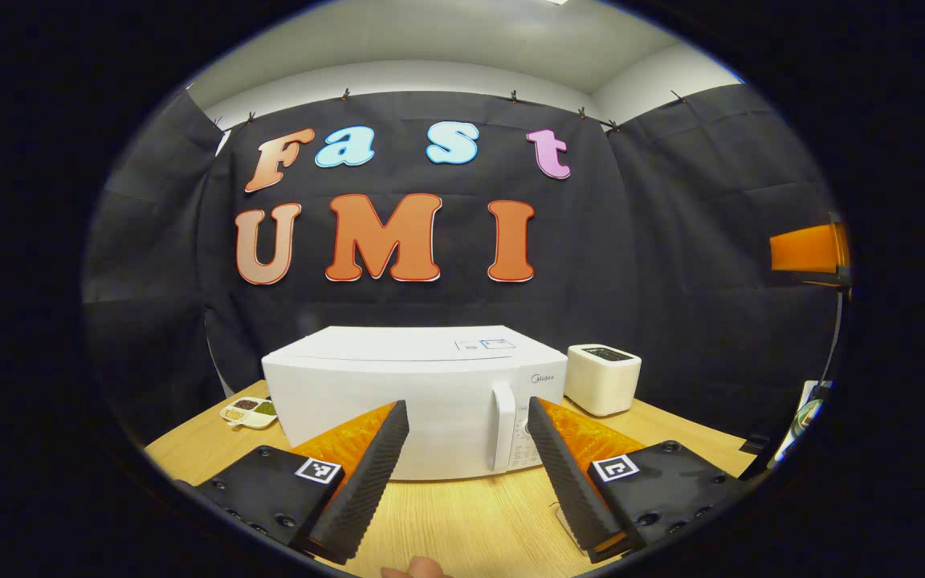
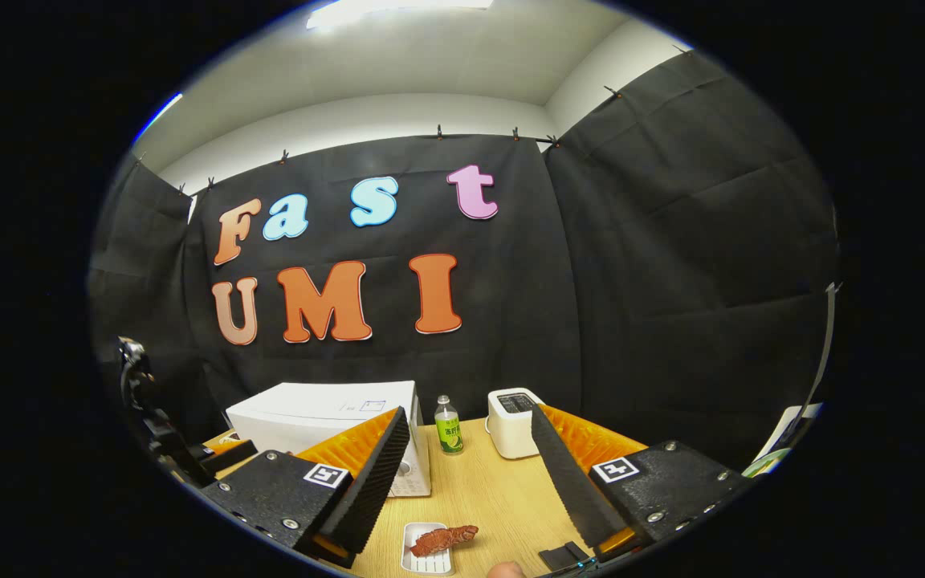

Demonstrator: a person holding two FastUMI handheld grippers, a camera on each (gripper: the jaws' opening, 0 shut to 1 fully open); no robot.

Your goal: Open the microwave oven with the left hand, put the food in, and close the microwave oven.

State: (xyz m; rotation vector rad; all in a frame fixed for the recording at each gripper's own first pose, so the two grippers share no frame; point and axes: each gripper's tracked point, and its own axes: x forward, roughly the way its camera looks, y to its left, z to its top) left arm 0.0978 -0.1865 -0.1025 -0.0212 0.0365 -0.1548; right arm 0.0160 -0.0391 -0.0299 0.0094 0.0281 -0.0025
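Observation:
A white microwave oven (image 1: 398,385) stands shut on the wooden table (image 1: 462,522), its vertical handle (image 1: 503,425) toward the right of the door. My left gripper (image 1: 469,413) hovers open in front of it, the handle showing between the fingers, still apart from it. In the right gripper view the microwave oven (image 2: 326,421) sits at the left. A reddish piece of food (image 2: 442,538) lies on a small white tray (image 2: 428,560) on the table near the front edge. My right gripper (image 2: 469,421) is open above and behind that tray, holding nothing.
A white toaster (image 1: 603,377) stands right of the microwave. A small green bottle (image 2: 448,425) stands between the microwave and the toaster (image 2: 513,421). A divided dish of grains (image 1: 250,409) lies at the microwave's left. Part of a hand (image 1: 414,570) shows at the bottom edge.

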